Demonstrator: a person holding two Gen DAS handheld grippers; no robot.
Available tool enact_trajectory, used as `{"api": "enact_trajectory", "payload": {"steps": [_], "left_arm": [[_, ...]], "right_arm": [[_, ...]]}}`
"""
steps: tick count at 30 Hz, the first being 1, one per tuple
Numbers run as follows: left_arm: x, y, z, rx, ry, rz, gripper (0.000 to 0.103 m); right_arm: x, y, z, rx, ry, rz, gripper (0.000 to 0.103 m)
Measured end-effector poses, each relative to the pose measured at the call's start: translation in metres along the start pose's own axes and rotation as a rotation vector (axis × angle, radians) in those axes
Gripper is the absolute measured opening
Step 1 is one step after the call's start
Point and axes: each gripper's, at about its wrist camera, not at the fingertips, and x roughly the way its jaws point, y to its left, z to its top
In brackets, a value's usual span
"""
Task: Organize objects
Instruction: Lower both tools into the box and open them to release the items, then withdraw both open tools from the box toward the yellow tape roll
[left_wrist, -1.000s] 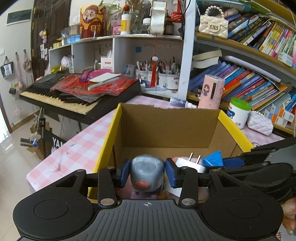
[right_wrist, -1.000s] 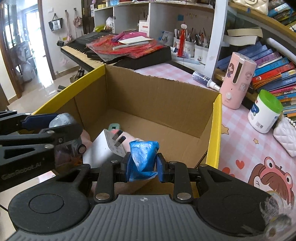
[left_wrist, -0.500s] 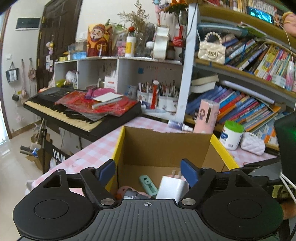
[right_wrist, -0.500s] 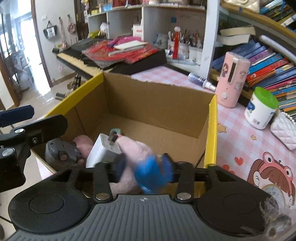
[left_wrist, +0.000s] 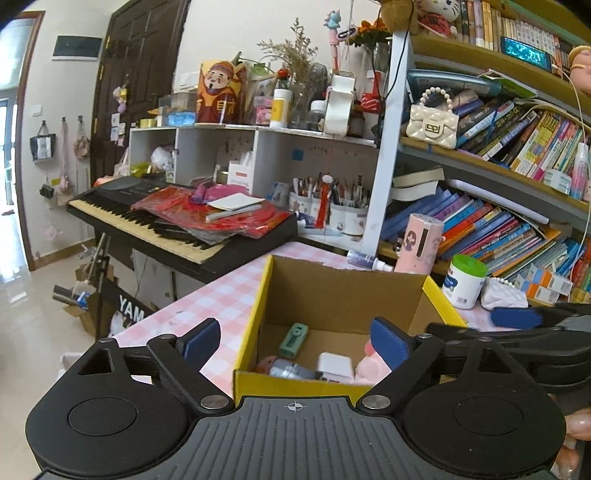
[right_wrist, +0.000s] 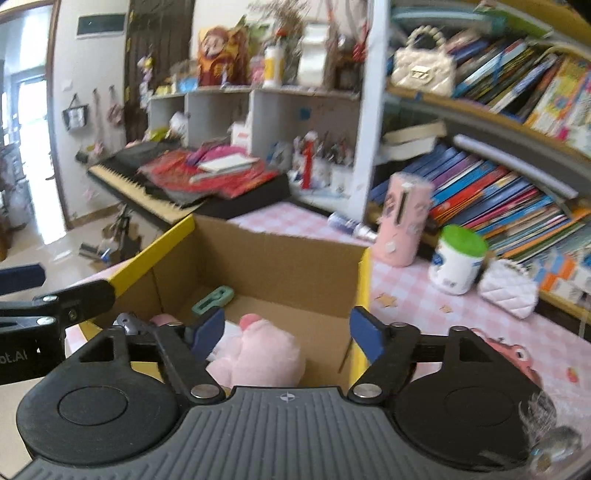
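Note:
A cardboard box with yellow rims (left_wrist: 255, 317) (right_wrist: 364, 280) stands on the pink checked table. Inside lie a green gadget (left_wrist: 293, 334) (right_wrist: 213, 299), a grey toy (left_wrist: 290, 370), a white plug adapter (left_wrist: 334, 364) and a pink plush (left_wrist: 371, 365) (right_wrist: 258, 354). My left gripper (left_wrist: 295, 341) is open and empty, above and in front of the box's near rim. My right gripper (right_wrist: 286, 332) is open and empty over the box's near right part, above the plush. The blue item is not visible.
A pink cylinder (left_wrist: 421, 243) (right_wrist: 404, 218), a green-lidded white jar (left_wrist: 464, 282) (right_wrist: 458, 260) and a white quilted purse (left_wrist: 504, 293) (right_wrist: 508, 293) stand on the table behind the box. A keyboard (left_wrist: 173, 225) with red papers lies at the left. Bookshelves (left_wrist: 498, 206) fill the right.
Both grippers opened and pulled up and back from the box. The left let go of the grey toy, the right of the blue item; the grey toy now lies in the box.

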Motion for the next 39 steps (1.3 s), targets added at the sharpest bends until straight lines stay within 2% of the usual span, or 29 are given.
{"api": "enact_trajectory", "payload": {"steps": [3,8,17,27,39], "left_arm": [[-0.009,0.004,-0.004,-0.007,-0.003,0.012,0.095],[-0.026,0.011,-0.014,-0.014,0.011,0.02,0.096],[-0.053,0.019,-0.038,0.001,0.075,0.043,0.096],[-0.083,0.024,-0.061,0.046,0.131,0.027,0.096],[-0.106,0.019,-0.082,0.1,0.182,-0.051,0.097]], "right_arm": [[-0.017,0.004,-0.006,0.011,-0.036,-0.051,0.088],[-0.04,0.01,-0.023,0.031,-0.042,-0.129,0.096],[-0.065,0.037,-0.067,0.007,0.068,-0.147,0.098],[-0.094,0.066,-0.095,-0.007,0.109,-0.144,0.101],[-0.122,0.079,-0.123,0.017,0.153,-0.159,0.103]]}}
